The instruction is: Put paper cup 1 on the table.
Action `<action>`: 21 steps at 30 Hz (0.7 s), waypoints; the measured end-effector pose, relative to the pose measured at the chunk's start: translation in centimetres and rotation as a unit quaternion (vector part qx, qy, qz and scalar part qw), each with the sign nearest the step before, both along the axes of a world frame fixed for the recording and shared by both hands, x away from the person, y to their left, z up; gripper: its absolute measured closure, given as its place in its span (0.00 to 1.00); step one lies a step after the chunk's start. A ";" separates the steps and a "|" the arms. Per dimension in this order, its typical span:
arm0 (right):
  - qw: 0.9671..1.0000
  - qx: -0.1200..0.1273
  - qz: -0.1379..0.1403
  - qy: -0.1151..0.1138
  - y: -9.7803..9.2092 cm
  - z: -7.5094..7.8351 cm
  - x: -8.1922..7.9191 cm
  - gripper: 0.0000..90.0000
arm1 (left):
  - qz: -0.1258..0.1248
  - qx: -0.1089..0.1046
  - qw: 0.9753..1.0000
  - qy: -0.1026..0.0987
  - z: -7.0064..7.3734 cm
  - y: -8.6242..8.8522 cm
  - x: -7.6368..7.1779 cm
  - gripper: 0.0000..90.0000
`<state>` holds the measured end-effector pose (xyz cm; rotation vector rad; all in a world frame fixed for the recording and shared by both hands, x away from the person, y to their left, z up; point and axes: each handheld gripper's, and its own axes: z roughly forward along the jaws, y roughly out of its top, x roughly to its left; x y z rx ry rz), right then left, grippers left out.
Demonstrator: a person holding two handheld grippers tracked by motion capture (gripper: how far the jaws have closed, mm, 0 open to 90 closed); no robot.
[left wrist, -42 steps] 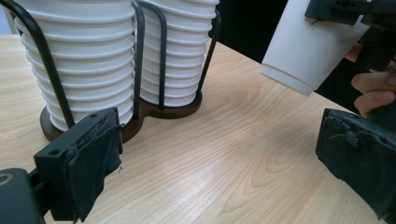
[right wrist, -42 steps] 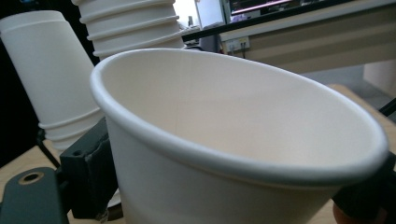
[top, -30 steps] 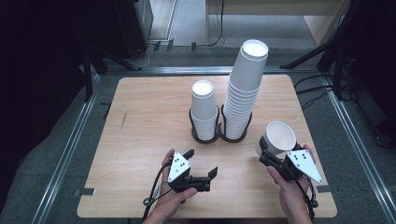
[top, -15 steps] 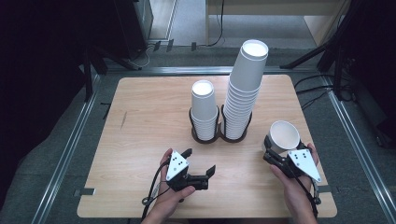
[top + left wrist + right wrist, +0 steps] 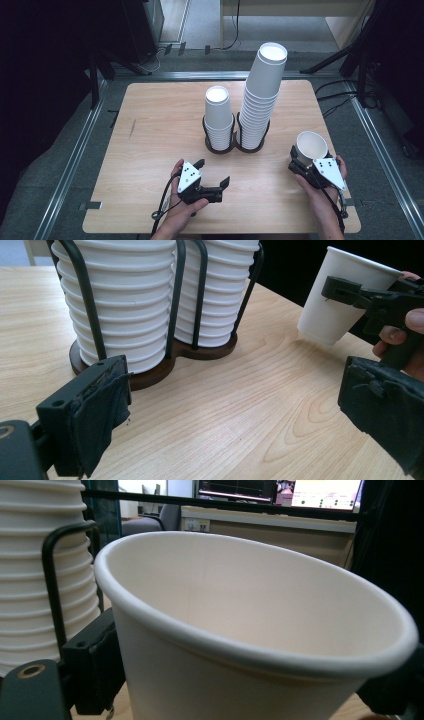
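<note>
A single white paper cup (image 5: 311, 146) is clamped in my right gripper (image 5: 304, 162) at the table's right front, tilted a little, mouth up. In the left gripper view the cup (image 5: 334, 300) hangs just above the wood with the right gripper (image 5: 367, 295) shut on its wall. In the right gripper view the cup (image 5: 250, 630) sits between the jaws. My left gripper (image 5: 214, 172) stands open near the front middle, nothing between its jaws (image 5: 235, 415). A black wire rack (image 5: 235, 146) holds a short cup stack (image 5: 218, 115) and a tall cup stack (image 5: 261, 95).
The wooden table (image 5: 155, 125) has bare room to the left of the rack and along the front. Metal rails (image 5: 70, 165) and dark floor border it. Cables (image 5: 345, 92) lie off the right edge.
The right gripper has carried the cup a little to the right, away from the rack. The left gripper has barely moved and stays open.
</note>
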<state>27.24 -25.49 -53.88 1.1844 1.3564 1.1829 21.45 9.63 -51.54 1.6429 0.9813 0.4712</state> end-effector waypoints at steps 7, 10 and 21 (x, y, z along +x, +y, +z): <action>1.000 -0.023 -0.007 0.016 0.0 -0.4 0.2 0.12 | 0.001 0.001 1.000 0.003 -0.1 0.0 0.1 0.01; 0.999 -0.031 -0.010 0.023 0.1 -0.6 0.3 0.12 | 0.001 0.001 1.000 0.004 -0.2 0.1 0.1 0.01; 0.999 -0.028 -0.012 0.036 -0.1 -0.9 0.4 0.11 | 0.003 -0.001 1.000 0.006 -0.3 0.0 0.2 0.01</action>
